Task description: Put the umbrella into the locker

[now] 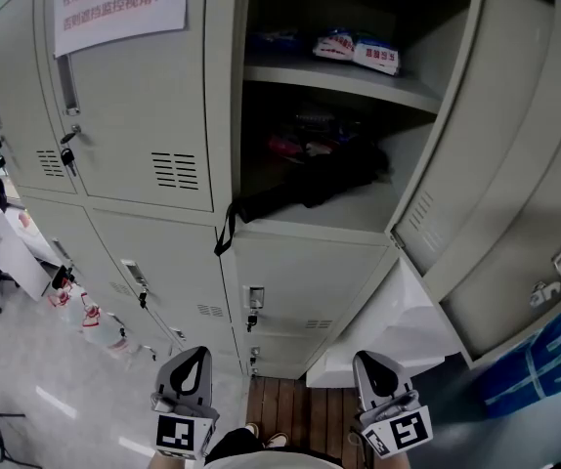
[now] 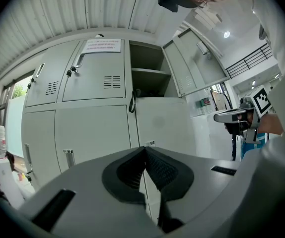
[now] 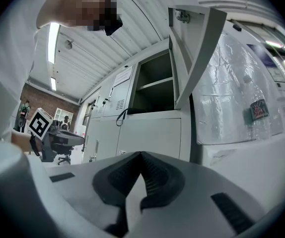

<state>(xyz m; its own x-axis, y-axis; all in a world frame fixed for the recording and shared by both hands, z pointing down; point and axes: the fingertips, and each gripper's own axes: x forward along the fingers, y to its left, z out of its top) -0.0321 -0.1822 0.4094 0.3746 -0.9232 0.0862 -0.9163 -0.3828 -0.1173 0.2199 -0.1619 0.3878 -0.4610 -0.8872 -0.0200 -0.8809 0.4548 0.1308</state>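
The black umbrella (image 1: pixel 312 186) lies on the lower shelf of the open locker (image 1: pixel 339 225), and its strap (image 1: pixel 225 231) hangs over the shelf's front edge. The strap (image 2: pixel 131 103) also shows in the left gripper view, and the strap (image 3: pixel 120 117) in the right gripper view. Low in the head view, well short of the locker, are my left gripper (image 1: pixel 192 358) and my right gripper (image 1: pixel 369 363). Both are shut and hold nothing. In their own views the left gripper (image 2: pixel 145 149) and the right gripper (image 3: pixel 141 155) point level at the lockers, jaw tips touching.
The locker door (image 1: pixel 515 164) stands swung wide open to the right. Packets (image 1: pixel 357 51) lie on the upper shelf. Shut lockers (image 1: pixel 134 106) with a paper notice (image 1: pixel 119 3) fill the left. A white plastic-wrapped unit (image 3: pixel 242 93) stands right of the lockers. Wooden slats (image 1: pixel 290 408) lie underfoot.
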